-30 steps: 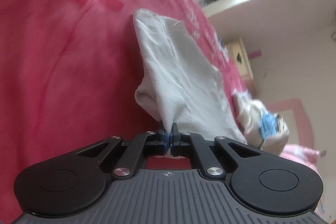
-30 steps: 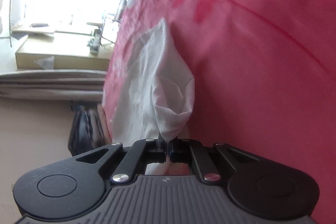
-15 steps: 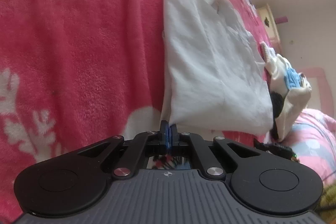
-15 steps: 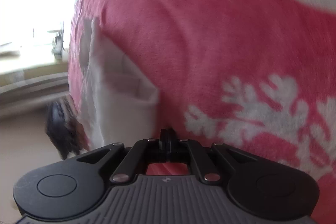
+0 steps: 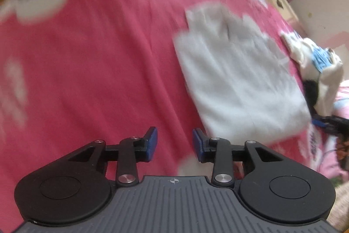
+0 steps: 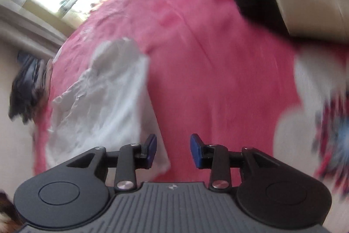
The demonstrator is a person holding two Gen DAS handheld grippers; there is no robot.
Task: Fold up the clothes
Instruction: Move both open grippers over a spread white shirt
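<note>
Holding nothing, our left hand-held gripper [image 5: 174, 142] hangs with its blue pads spread wide over the pink blanket [image 5: 98, 62], and our right hand-held gripper [image 6: 173, 149] hangs the same way, wide and empty. From the left wrist we see the white garment [image 5: 237, 80] lying folded flat on the blanket, just beyond and to the right of the left gripper's right finger, apart from it. From the right wrist the white garment [image 6: 104, 97] lies to the left, its near corner passing behind the left fingertip; we cannot tell whether they touch. Beyond the garment, a cream and blue bundle [image 5: 320, 62] sits at the blanket's edge, with a dark item beside it. Both views are blurred.
</note>
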